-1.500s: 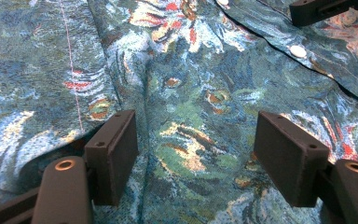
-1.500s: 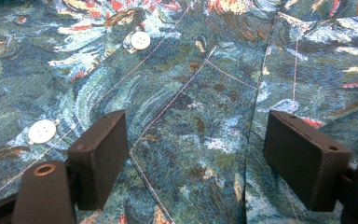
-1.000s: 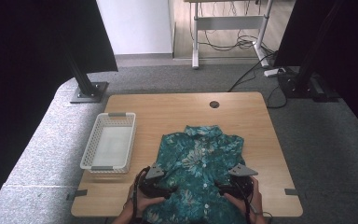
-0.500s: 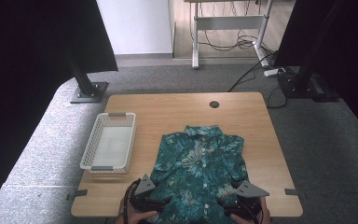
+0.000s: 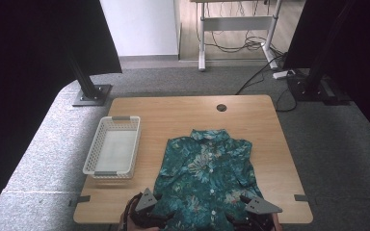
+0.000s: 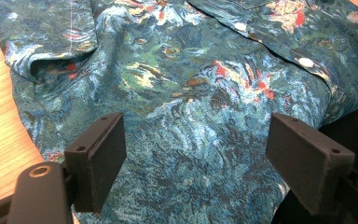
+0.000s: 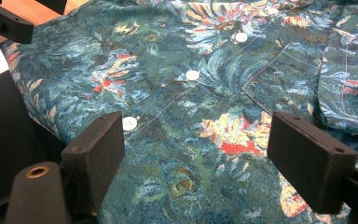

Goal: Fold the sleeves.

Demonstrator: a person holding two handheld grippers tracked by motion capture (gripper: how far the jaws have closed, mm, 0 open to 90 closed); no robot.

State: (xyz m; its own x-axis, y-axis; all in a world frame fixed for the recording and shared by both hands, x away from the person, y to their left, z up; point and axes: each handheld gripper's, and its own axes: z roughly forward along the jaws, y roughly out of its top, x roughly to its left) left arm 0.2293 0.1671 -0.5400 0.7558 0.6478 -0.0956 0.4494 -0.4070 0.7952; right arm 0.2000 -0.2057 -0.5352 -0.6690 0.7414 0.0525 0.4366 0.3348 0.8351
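Note:
A teal floral button-up shirt (image 5: 207, 171) lies flat and face up on the wooden table (image 5: 173, 115), collar away from me and hem at the near edge. My left gripper (image 5: 150, 211) is at the hem's left corner. It stands open (image 6: 193, 158), its jaws spread wide just above the fabric (image 6: 182, 74). At the hem's right side my right gripper (image 5: 254, 213) is also open (image 7: 196, 154), over the button placket (image 7: 192, 74). Neither pair of jaws has cloth between it.
A white mesh basket (image 5: 112, 151) sits empty on the table's left side, beside the shirt. A round cable hole (image 5: 221, 107) lies near the far edge. Grey carpet and black stand legs surround the table.
Both grippers have drawn back toward the near table edge, off the shirt's lower part. The shirt has stayed in place.

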